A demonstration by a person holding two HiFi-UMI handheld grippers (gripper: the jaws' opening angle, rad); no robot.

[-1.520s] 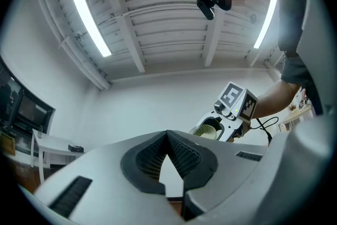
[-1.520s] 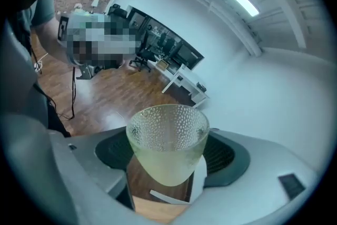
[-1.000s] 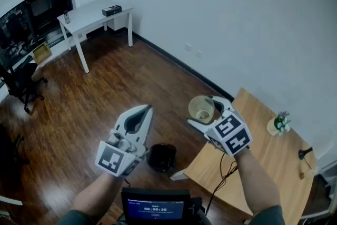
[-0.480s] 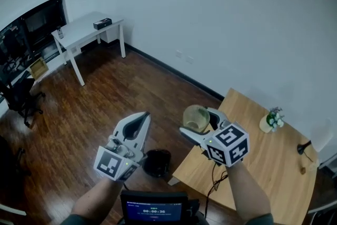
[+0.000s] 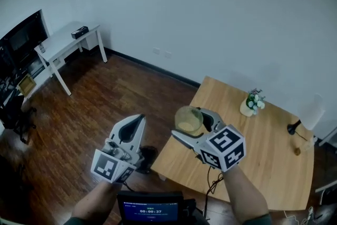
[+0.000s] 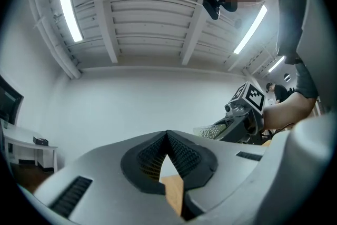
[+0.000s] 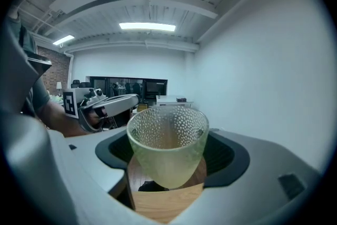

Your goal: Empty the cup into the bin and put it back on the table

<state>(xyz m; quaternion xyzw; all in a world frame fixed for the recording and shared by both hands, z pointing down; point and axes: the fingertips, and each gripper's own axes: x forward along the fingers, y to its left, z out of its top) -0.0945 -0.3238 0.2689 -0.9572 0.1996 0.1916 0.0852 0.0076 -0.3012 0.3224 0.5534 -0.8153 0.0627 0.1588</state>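
The cup (image 5: 188, 119), a pale green glass with a pebbled wall, sits upright with its rim up between the jaws of the right gripper (image 5: 196, 126), which clamp it from both sides. In the right gripper view nothing shows inside it, so the tipping-out looks done and the step in hand is the return to the table (image 5: 263, 150). The cup hangs in the air over the table's near left corner, not touching the wood. The bin (image 5: 148, 157) stands on the floor just beside that corner, partly hidden behind the left gripper (image 5: 136, 119), whose jaws are pressed together with nothing between them and which plays no part here. Farther across the table stand a small vase (image 5: 251, 103) of flowers and a dark lamp (image 5: 293, 126), both well apart from the cup. The next move calls for carrying the cup inward over bare wood, away from the edge, lowering it level until its base rests flat, and only then spreading the jaws and drawing back without nudging the glass.
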